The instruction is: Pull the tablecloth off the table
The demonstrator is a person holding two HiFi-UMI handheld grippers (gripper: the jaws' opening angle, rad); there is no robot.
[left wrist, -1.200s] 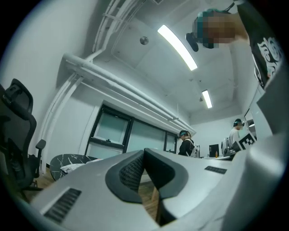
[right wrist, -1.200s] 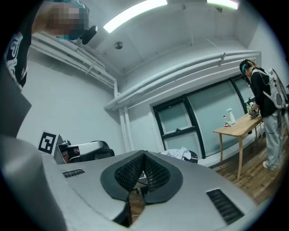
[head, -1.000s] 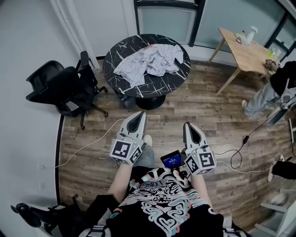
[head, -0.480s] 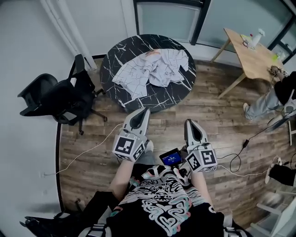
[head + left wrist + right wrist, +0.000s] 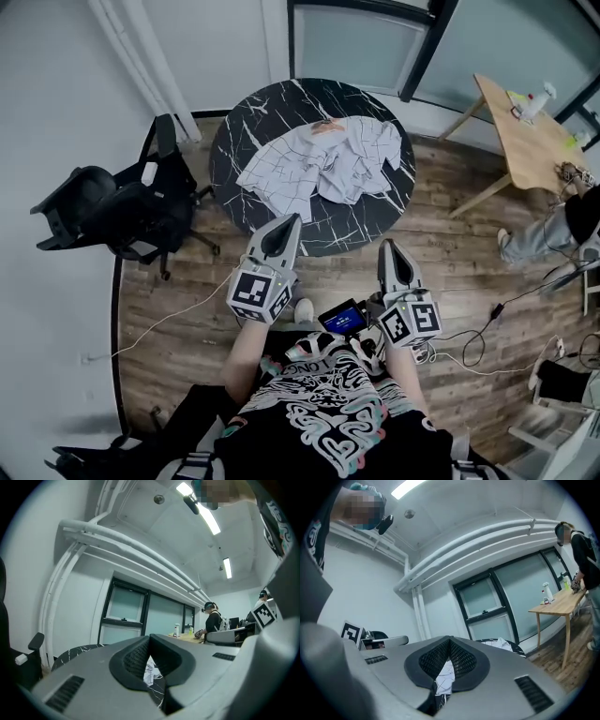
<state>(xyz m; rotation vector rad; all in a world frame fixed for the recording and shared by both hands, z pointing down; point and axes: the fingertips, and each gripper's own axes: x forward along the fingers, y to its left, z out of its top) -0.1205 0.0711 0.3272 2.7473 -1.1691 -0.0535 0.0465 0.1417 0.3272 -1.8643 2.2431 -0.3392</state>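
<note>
A crumpled white tablecloth (image 5: pixel 323 167) with a thin grid pattern lies on the round black marble table (image 5: pixel 253 122). Both grippers are held level in front of me and point at the table. My left gripper (image 5: pixel 285 223) is shut and empty, its tip over the table's near edge. My right gripper (image 5: pixel 390 247) is shut and empty too, just short of the table's rim. In the left gripper view the shut gripper (image 5: pixel 150 640) frames a strip of the cloth (image 5: pixel 151 671). Past the shut gripper (image 5: pixel 450 642) in the right gripper view, the cloth (image 5: pixel 502 643) shows on the table.
A black office chair (image 5: pixel 108 206) stands left of the table. At the right are a wooden table (image 5: pixel 525 131) with a spray bottle and a person (image 5: pixel 562 220). Cables (image 5: pixel 473 330) run across the wooden floor. Glass panels (image 5: pixel 352 42) lie behind the table.
I have moved closer to the round table with both grippers. The left tip now overlaps the table's near edge. Both stay shut and the cloth has not moved.
</note>
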